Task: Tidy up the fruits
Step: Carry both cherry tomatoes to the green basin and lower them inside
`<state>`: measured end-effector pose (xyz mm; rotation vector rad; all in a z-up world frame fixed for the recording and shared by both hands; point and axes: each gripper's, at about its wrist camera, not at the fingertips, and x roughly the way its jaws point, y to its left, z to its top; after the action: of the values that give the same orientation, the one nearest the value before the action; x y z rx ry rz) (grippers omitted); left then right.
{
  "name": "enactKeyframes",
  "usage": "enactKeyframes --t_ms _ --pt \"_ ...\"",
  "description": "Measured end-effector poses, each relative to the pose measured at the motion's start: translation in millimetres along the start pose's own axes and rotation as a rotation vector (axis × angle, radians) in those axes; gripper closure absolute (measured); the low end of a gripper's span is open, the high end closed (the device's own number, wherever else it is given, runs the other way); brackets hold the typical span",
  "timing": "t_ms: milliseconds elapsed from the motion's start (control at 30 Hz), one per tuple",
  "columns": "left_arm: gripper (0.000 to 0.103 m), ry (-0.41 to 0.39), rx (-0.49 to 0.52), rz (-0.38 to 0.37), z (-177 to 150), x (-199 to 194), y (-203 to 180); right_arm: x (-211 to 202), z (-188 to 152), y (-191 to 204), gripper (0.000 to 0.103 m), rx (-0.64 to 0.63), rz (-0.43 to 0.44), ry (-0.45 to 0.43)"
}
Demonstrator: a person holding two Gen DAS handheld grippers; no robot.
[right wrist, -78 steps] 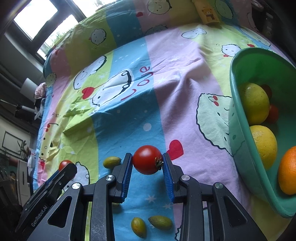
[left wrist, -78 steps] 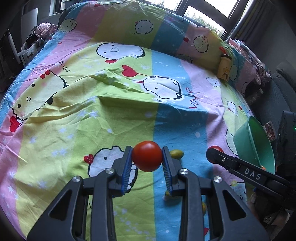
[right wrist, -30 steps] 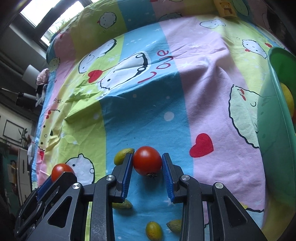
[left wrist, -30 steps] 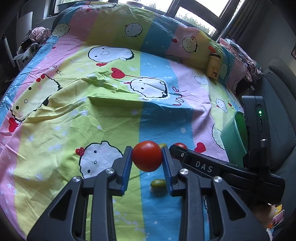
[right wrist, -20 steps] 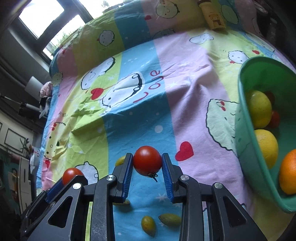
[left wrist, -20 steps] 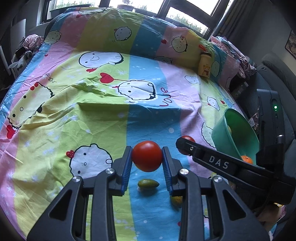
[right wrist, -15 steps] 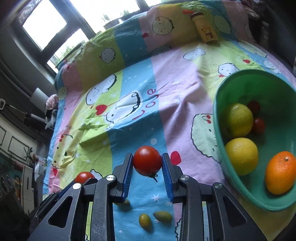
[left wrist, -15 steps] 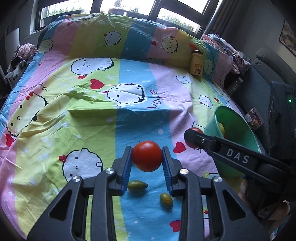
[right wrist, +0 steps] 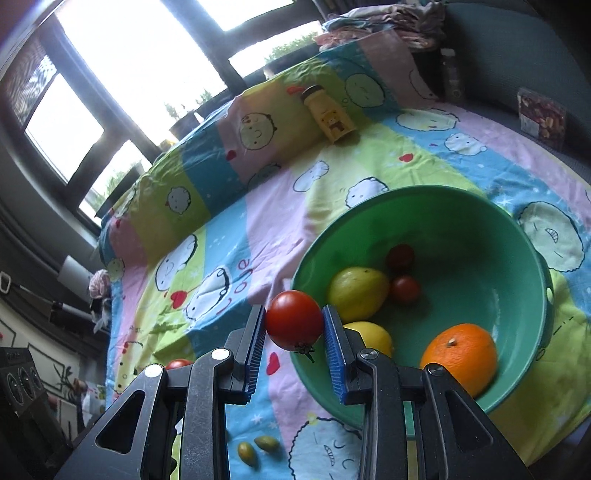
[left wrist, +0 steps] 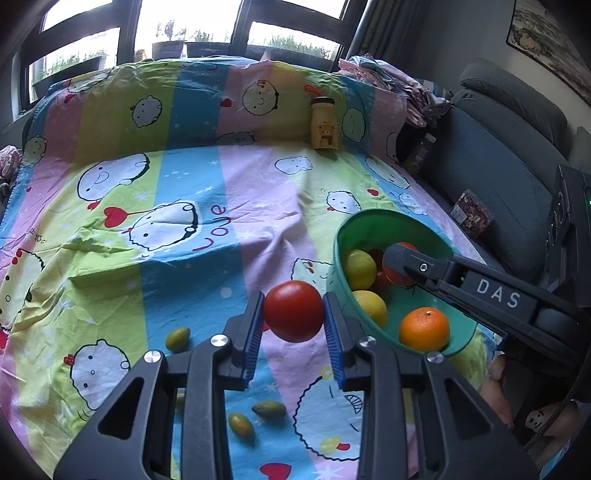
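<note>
Tomatoes, one gripped in left tongs [left wrist: 293, 321], one in right tongs [right wrist: 294, 325], three olives loose

Striped cartoon bedsheet [left wrist: 258, 206] covers the surface, pastel bands with round faces, red hearts, "Love" lettering. Small yellow bottle with bear label [left wrist: 324, 123] stands upright near the far edge where the sheet rises. Dark-framed windows [left wrist: 192, 33] behind, potted plants on the sill. Crumpled pink cloth pile [left wrist: 391, 79] at the far right corner. Dark grey-blue sofa [left wrist: 506, 147] along the right side; small clear packet with dark reddish contents [left wrist: 472, 216] lies on it. Framed picture [left wrist: 550, 40] on the right wall.
</note>
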<state>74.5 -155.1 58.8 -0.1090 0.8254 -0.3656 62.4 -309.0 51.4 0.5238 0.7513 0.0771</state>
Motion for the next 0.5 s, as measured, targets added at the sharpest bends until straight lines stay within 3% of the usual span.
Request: enactKeyframes --t_ms 500 --pt "0.072 0.065 0.094 -0.075 5 34 -51 -10 9 -59 0.07 0.151 -0.067 -0.012"
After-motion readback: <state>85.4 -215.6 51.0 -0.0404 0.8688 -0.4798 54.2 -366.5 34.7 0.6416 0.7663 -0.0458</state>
